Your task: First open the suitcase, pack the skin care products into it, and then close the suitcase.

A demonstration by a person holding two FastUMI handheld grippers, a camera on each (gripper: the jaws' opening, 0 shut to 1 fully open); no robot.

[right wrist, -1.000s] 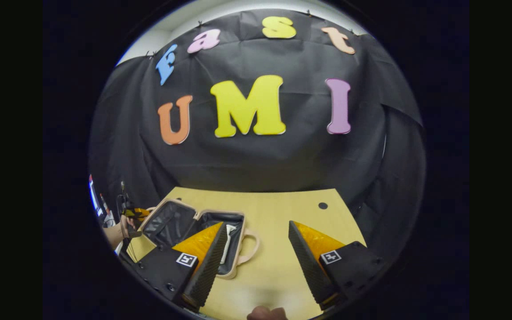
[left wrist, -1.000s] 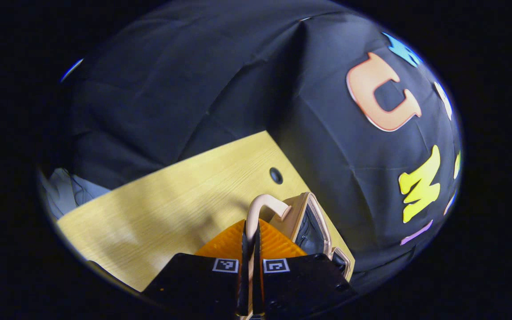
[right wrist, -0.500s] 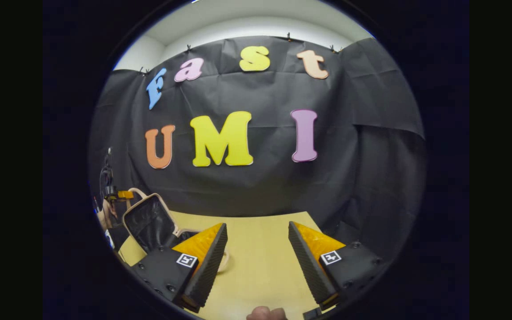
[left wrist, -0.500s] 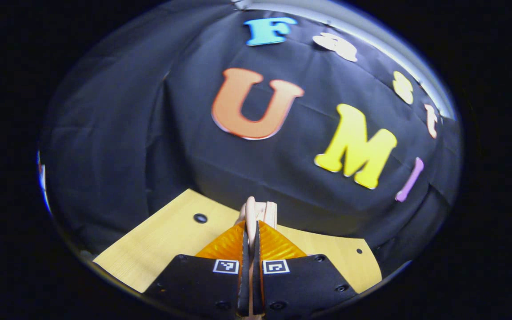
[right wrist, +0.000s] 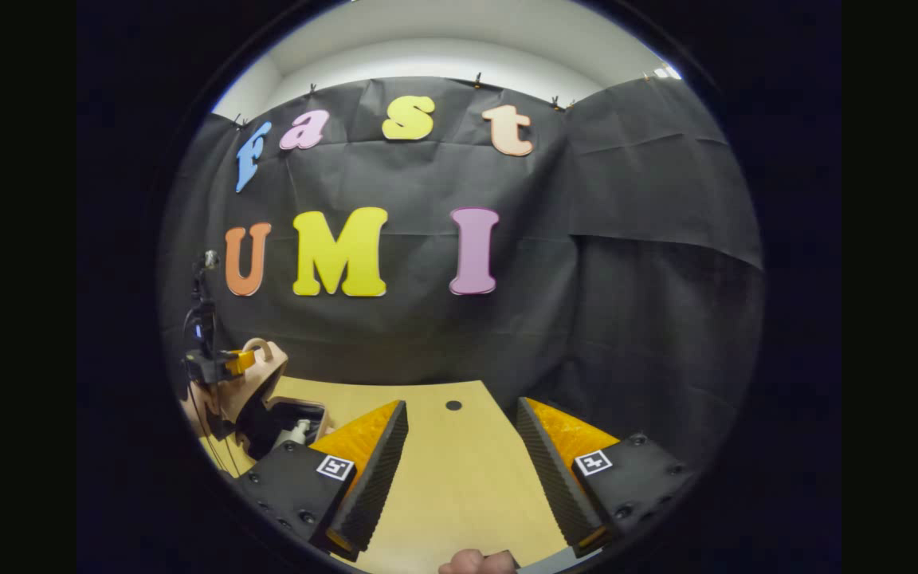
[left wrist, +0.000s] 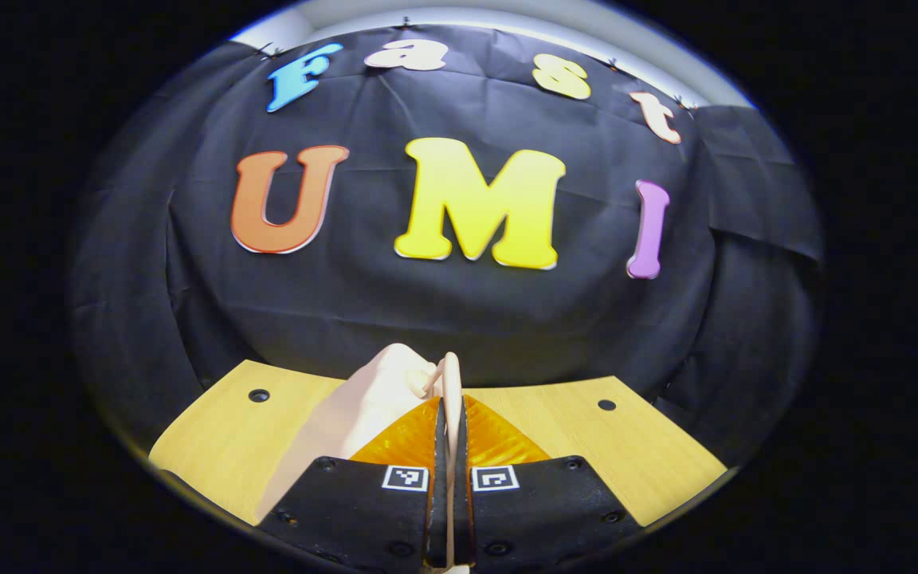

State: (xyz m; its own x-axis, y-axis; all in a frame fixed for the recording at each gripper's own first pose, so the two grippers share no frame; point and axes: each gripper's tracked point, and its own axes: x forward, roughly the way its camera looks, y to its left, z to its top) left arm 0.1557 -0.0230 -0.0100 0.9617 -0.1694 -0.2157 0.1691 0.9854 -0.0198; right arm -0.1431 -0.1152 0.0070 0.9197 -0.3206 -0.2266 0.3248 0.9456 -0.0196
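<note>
One beige suitcase (right wrist: 256, 383), lid half-raised, handle (left wrist: 451, 383) pinched in left claw (left wrist: 451, 414); right claw (right wrist: 461, 446) wide apart, empty.

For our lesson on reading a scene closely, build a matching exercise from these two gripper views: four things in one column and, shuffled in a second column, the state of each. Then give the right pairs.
Things
1. left gripper
2. right gripper
3. beige hard-shell suitcase lid
4. pale wooden table

States
A. fingers wide apart, gripping nothing
B. raised partway, tilted over the case
C. pinched on the thin beige loop handle
D. flat, a small dark hole near its far edge

Pairs: 1-C, 2-A, 3-B, 4-D
</note>
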